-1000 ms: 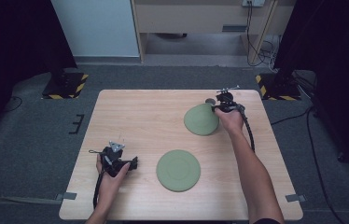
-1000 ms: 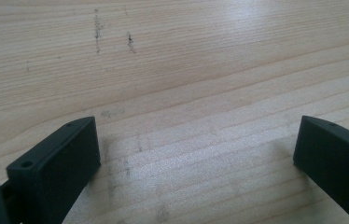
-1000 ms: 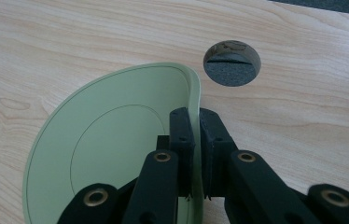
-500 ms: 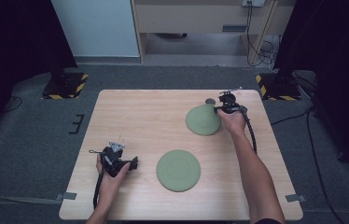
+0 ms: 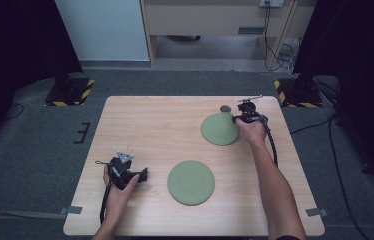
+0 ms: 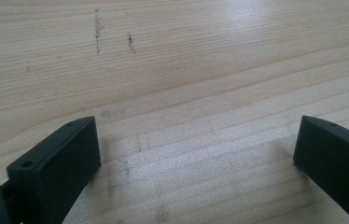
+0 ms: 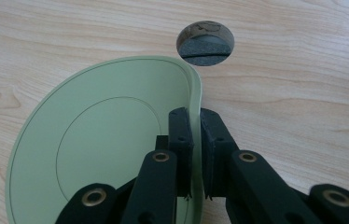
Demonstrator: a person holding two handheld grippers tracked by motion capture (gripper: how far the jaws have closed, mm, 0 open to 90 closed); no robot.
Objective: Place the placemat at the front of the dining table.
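- While clamped at its rim, the tilted green plate sits upper right of the table.
- Right gripper fingers pinch that rim.
- Left gripper fingers stand wide, lower left.
- Second green plate lies flat, lower centre.

Second green plate flat on wooden table (round hole nearby).

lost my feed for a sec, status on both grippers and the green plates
Right gripper shut on rim of far green plate, edge tilted up off table. Left gripper open, nothing between fingers. Second green plate flat. Nothing in the way.
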